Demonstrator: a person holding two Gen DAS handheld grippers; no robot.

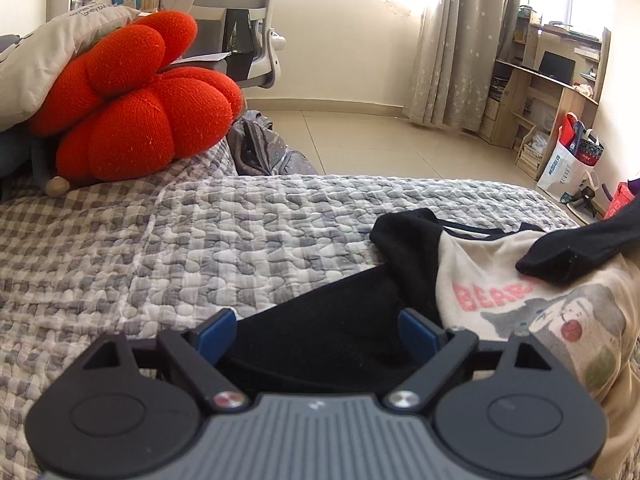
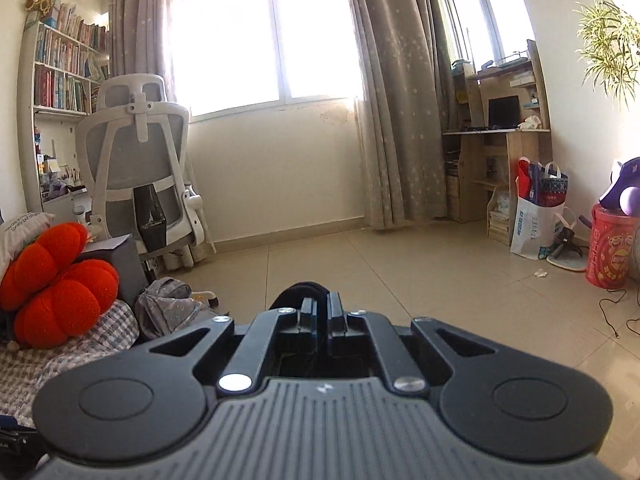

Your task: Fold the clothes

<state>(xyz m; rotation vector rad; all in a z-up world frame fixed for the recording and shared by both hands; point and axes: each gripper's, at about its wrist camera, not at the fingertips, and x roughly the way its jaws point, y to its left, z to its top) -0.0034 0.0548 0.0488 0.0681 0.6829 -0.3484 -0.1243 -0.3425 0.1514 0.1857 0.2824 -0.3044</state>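
Black cloth ahead of left tongs: the left gripper (image 1: 316, 330) stands with its jaws spread wide, a black sleeve (image 1: 332, 320) running between the blue pads (image 1: 216, 332) without either pad pressing on it, as far as the left wrist view shows.
Garment: a cream shirt (image 1: 516, 304) with pink lettering and black sleeves lies on the checked quilt (image 1: 200, 240), forward and right of the left tongs.
Long axis: the sleeve runs from the left jaws up and rightward toward the shirt body.
Right tongs: the right gripper (image 2: 319, 310) is pressed together, pinching a fold of black fabric (image 2: 298, 290) that bulges just past its tips.
Far sleeve: a second black sleeve end (image 1: 560, 256) hangs over the shirt's right side; probably that held piece, though neither view confirms it.
Nearer hand: left, for the near sleeve.
Open room: bare quilt left of the shirt; red cushion (image 1: 132, 104) well apart; bed edge beyond the shirt.
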